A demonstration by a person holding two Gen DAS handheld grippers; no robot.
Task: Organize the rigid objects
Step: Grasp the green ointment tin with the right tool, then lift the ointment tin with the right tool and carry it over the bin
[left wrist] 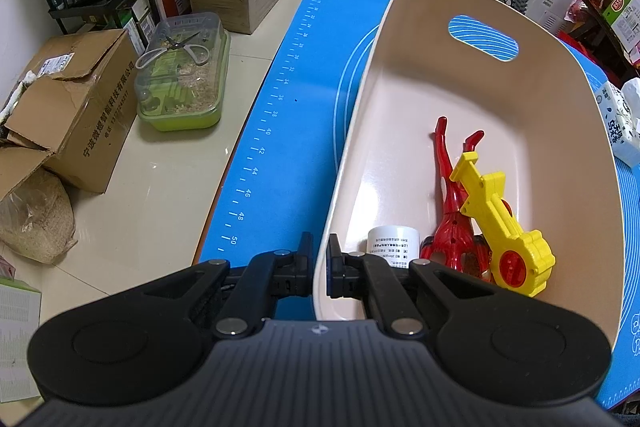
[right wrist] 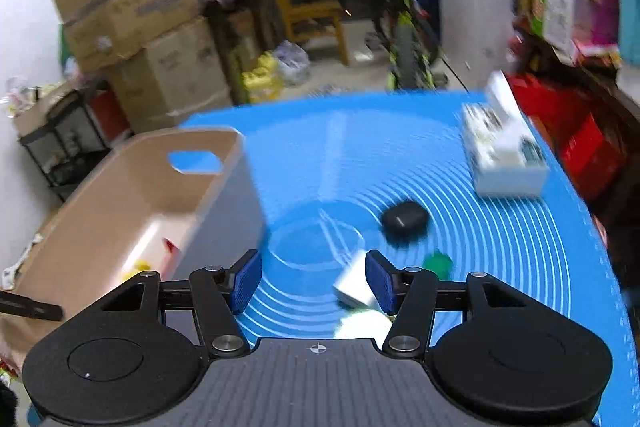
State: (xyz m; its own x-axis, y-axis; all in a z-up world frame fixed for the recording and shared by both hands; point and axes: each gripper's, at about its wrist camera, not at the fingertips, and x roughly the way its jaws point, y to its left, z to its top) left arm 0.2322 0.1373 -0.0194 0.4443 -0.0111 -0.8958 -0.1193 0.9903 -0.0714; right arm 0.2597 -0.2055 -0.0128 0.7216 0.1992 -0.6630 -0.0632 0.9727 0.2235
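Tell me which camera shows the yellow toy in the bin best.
The left wrist view. There the yellow toy lies sharp and whole inside the pink bin, resting against a red toy. The right wrist view is blurred and shows only a yellow smear low inside the bin.

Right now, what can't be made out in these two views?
- Left wrist: bottle label, too small; its base hidden behind the left gripper, shut on the bin wall.
- Right wrist: motion blur; white box partly behind a finger, green thing unidentifiable, black case logo unreadable.
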